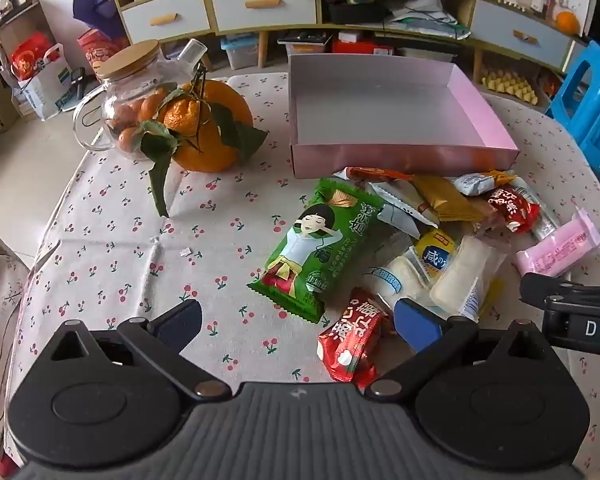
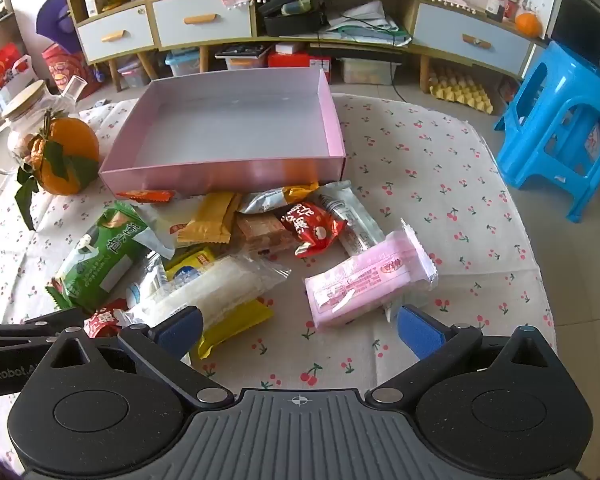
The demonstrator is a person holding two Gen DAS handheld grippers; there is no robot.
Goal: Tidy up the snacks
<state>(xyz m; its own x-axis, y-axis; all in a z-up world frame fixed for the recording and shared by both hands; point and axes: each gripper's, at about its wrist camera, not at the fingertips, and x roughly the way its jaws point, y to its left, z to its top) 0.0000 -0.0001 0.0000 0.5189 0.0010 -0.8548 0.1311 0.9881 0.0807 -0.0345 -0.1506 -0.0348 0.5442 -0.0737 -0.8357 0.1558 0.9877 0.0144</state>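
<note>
An empty pink box stands on the cherry-print tablecloth. In front of it lies a heap of wrapped snacks: a green packet, a red packet, a second red packet, yellow wafers, a clear white bar and a pink packet. My left gripper is open and empty, just short of the green and red packets. My right gripper is open and empty, just short of the pink packet.
A large orange with leaves and a glass jar of small oranges stand left of the box. A blue plastic stool is beside the table on the right. A cabinet with drawers lines the back.
</note>
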